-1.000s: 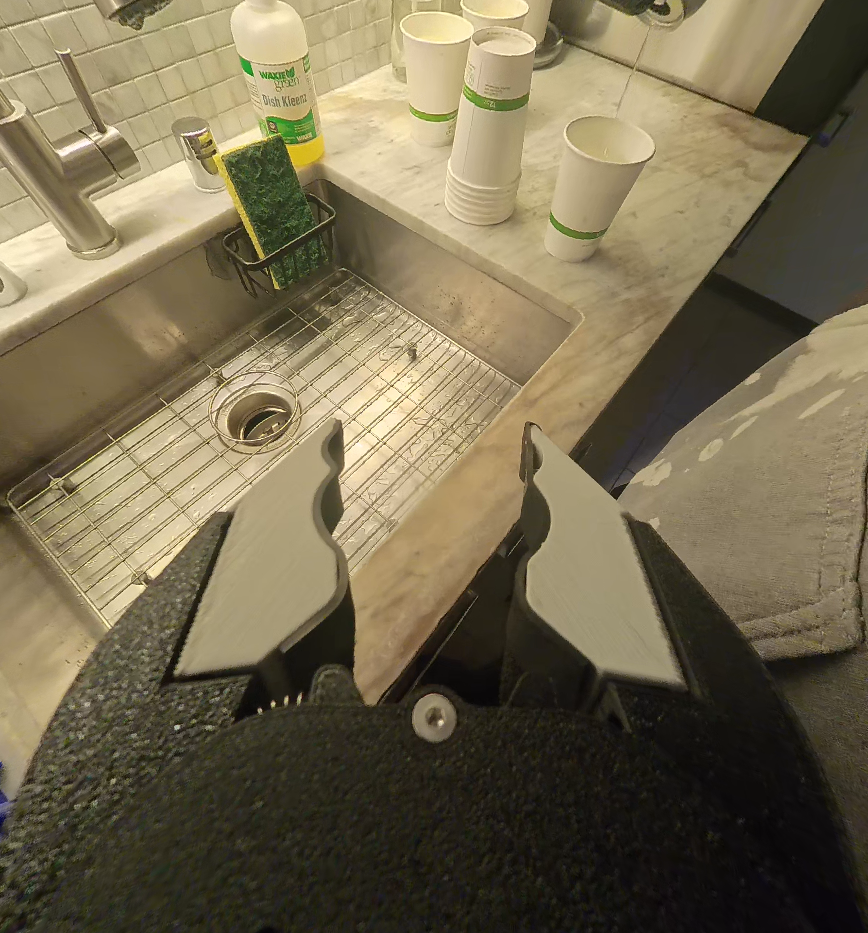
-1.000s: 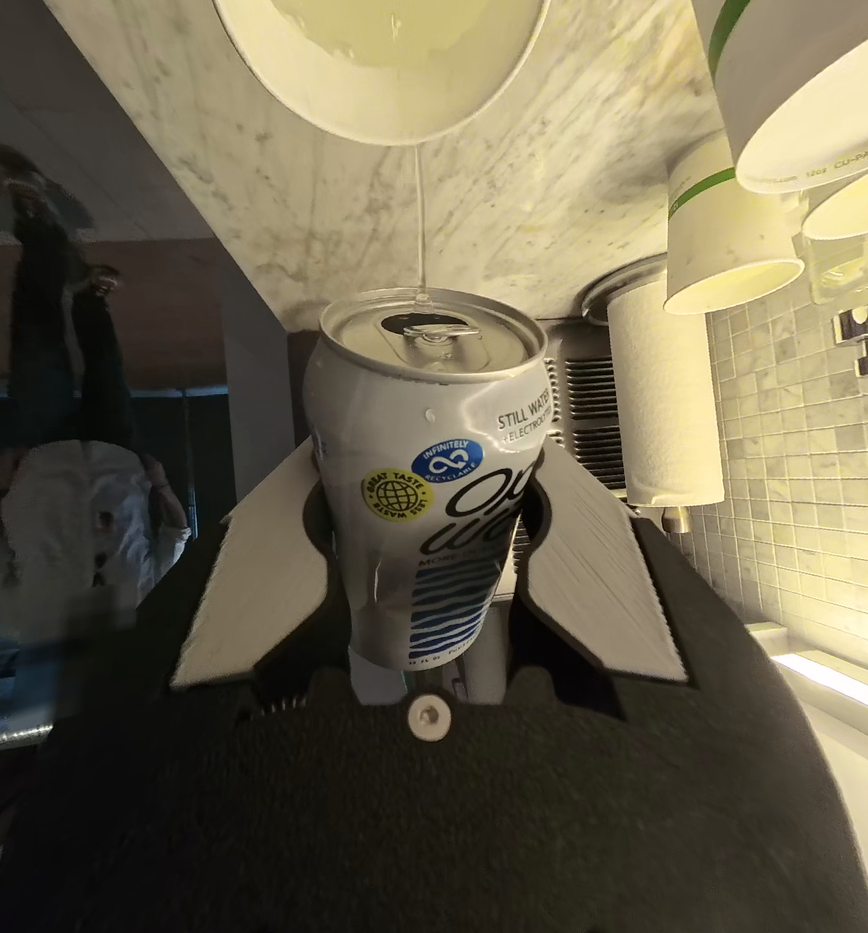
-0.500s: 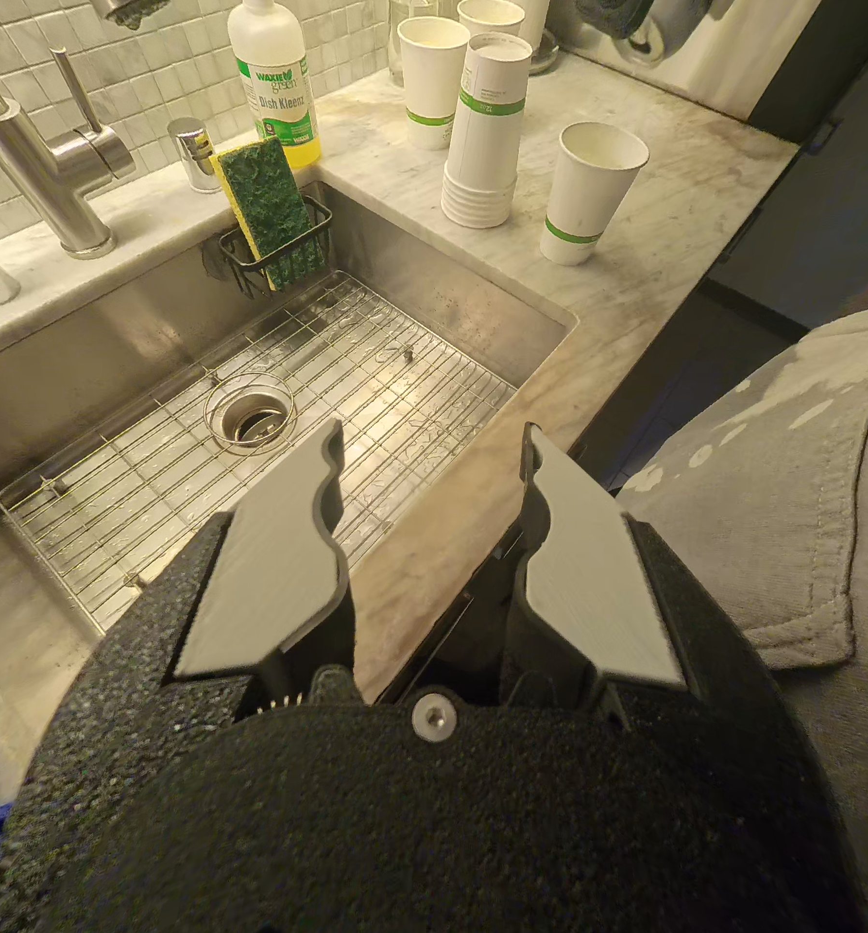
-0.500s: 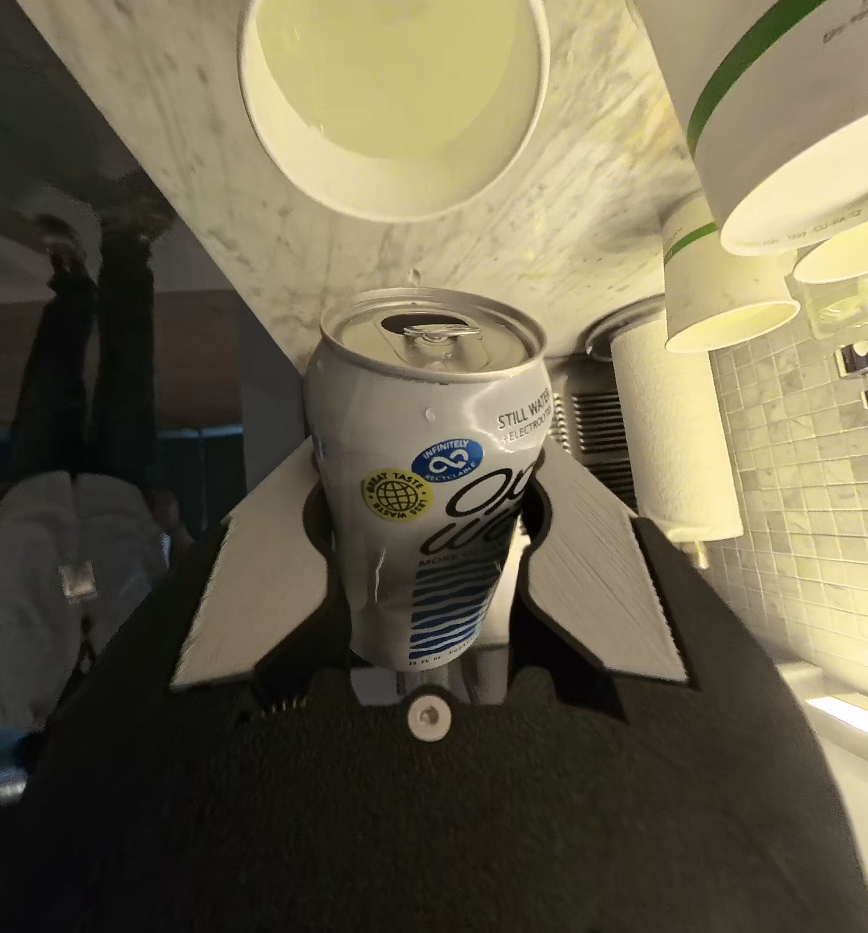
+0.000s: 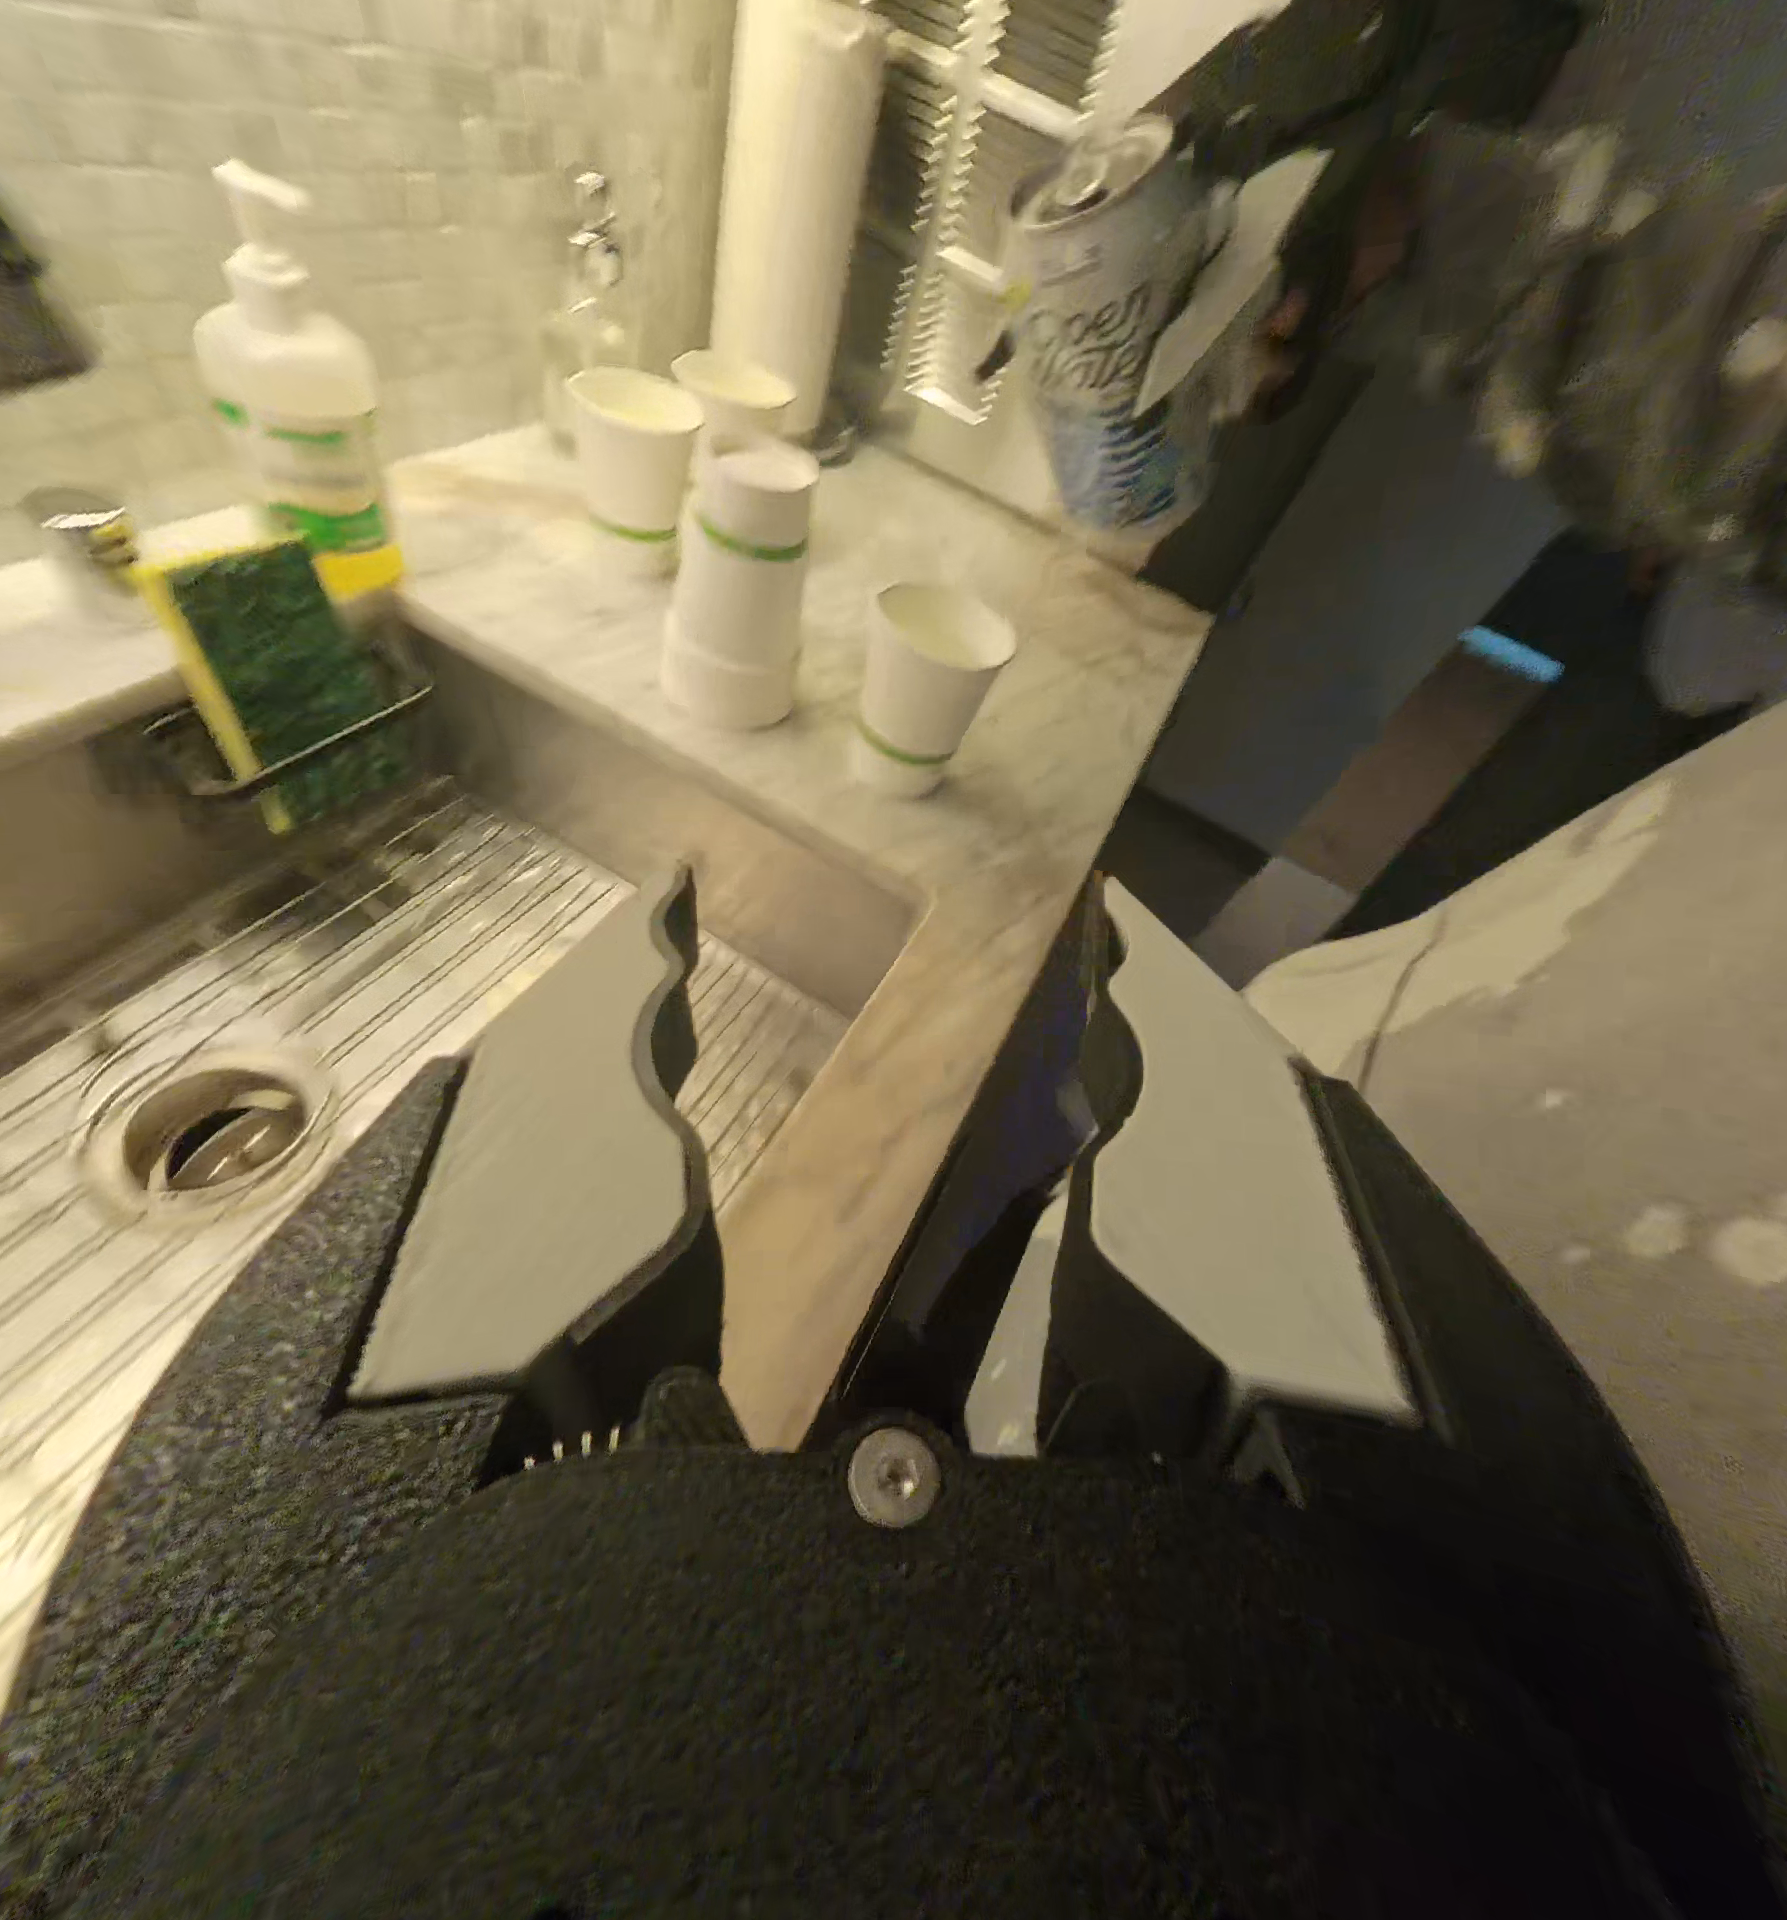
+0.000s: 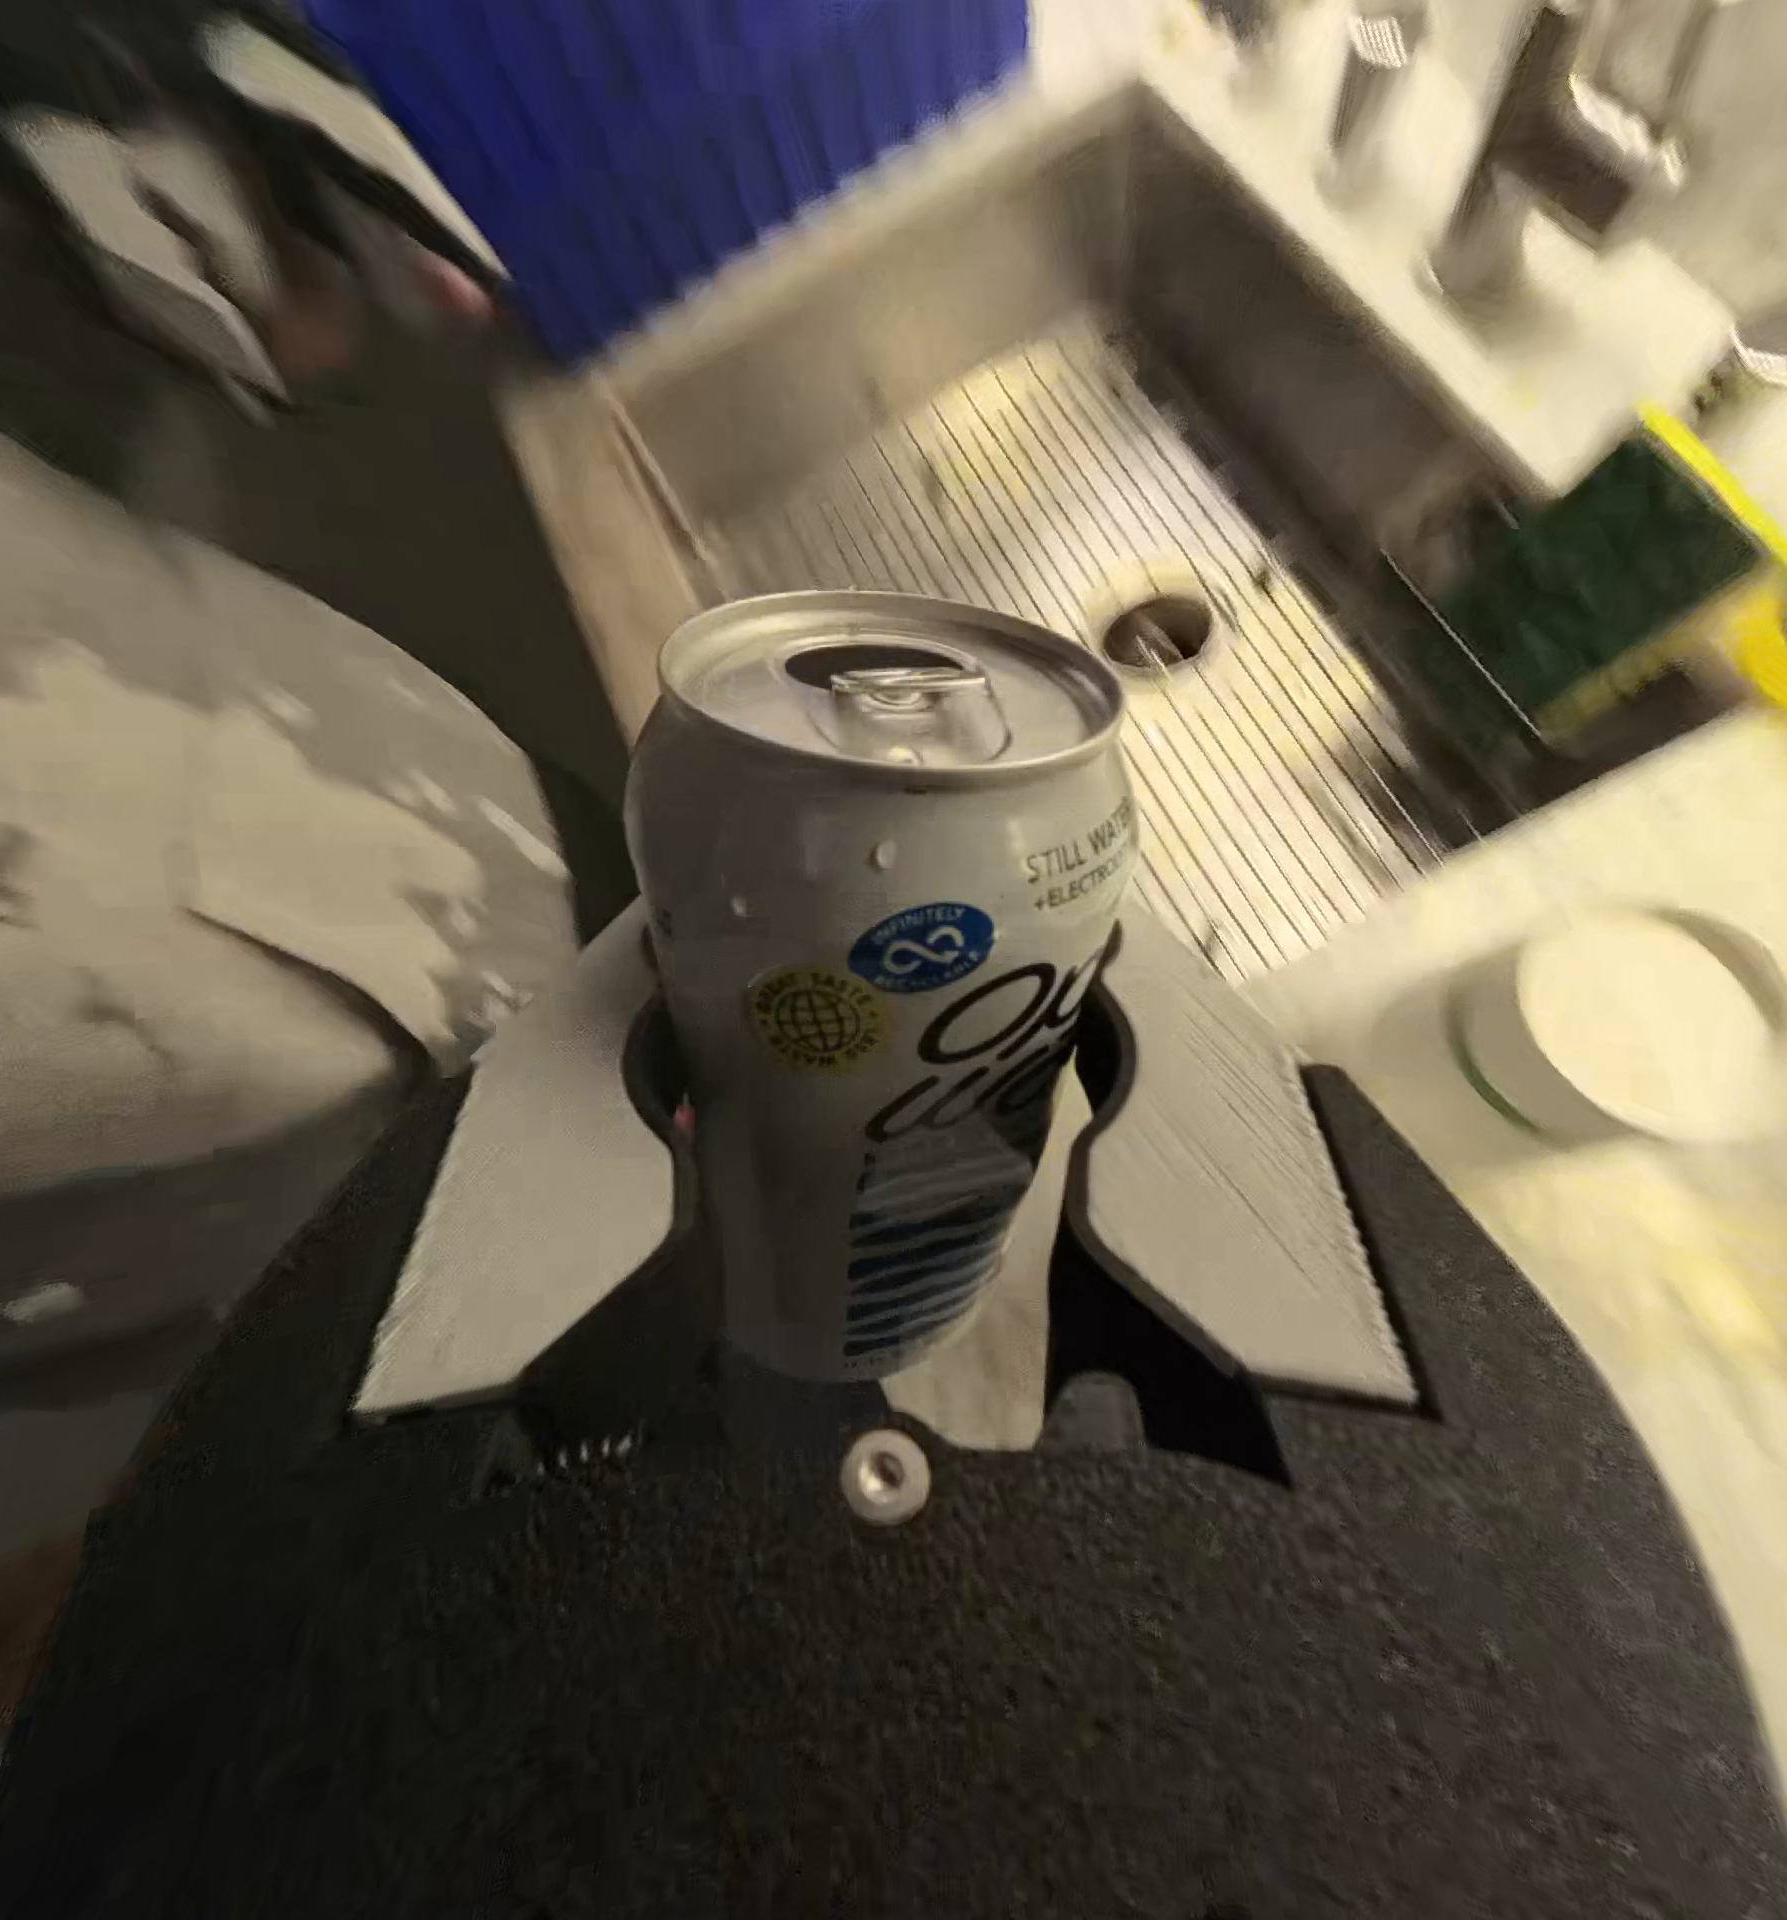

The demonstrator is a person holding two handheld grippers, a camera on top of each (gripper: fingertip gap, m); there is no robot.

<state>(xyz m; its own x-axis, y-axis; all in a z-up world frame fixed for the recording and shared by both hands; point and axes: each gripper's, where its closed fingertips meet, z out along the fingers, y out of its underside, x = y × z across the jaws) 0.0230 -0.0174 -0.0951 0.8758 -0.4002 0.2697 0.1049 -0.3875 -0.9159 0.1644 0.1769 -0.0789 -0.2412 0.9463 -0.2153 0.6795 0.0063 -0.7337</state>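
Observation:
My right gripper [image 6: 884, 997] is shut on an opened silver drink can [image 6: 873, 935], held upright above the counter's front edge, with the sink [image 6: 1076, 540] beyond it. The can and right gripper also show in the left wrist view [image 5: 1117, 343], high over the counter's far right end. A lone white paper cup [image 5: 925, 691] with a green band stands on the marble counter [image 5: 1055, 665]; it shows from above in the right wrist view [image 6: 1637, 1029]. My left gripper [image 5: 894, 935] is open and empty, over the counter's front edge beside the sink [image 5: 369, 997].
A stack of paper cups [image 5: 738, 582] and two more cups [image 5: 634, 457] stand behind the lone cup. A soap bottle [image 5: 291, 384], a green-and-yellow sponge [image 5: 281, 675] in a black caddy, and a paper towel roll [image 5: 795, 197] are at the back. A person's grey clothing [image 5: 1595, 1039] is at right. Across from one pair of fingers to the other is roughly 25 cm.
The right gripper has swung the can from tipped over the lone cup back to upright, away from the cup; the stream of liquid has stopped. The left gripper has tilted up a little, still open.

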